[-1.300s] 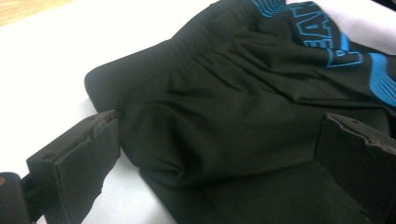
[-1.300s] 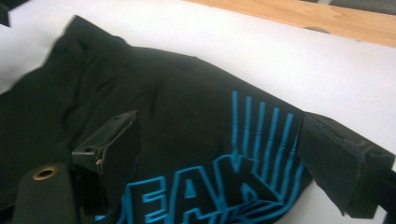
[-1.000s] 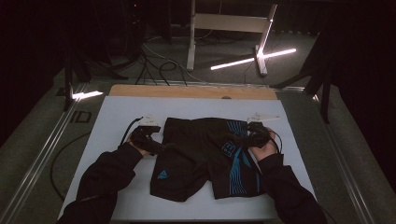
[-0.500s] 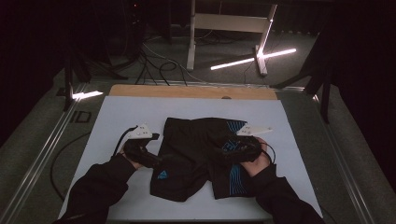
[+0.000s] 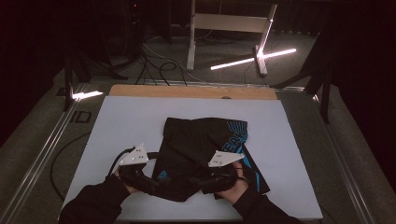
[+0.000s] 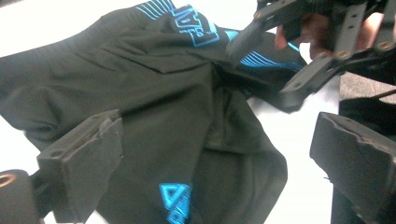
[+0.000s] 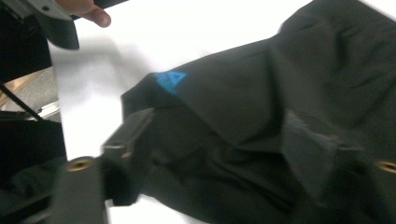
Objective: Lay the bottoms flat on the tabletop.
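Black shorts (image 5: 201,140) with blue print lie rumpled on the white table (image 5: 126,121). My left gripper (image 5: 156,181) sits at their near left hem and points right. In the left gripper view it (image 6: 219,163) stands wide open over the dark cloth (image 6: 154,93) and a blue triangle logo (image 6: 175,200). My right gripper (image 5: 200,179) is over the near middle of the shorts, facing the left one. Its jaws have just been closing; in the right gripper view it (image 7: 222,154) straddles a fold of the shorts (image 7: 280,93) without pinching it.
A wooden strip (image 5: 187,92) runs along the table's far edge. Metal rails (image 5: 46,149) flank the table, and a cable (image 5: 60,154) loops off its left side. A frame on legs (image 5: 229,28) and lit strips (image 5: 252,58) stand on the floor beyond.
Both hands have come from the far waistband corners toward the near edge of the table. The right one has also shifted left over the shorts, and its jaws have narrowed.
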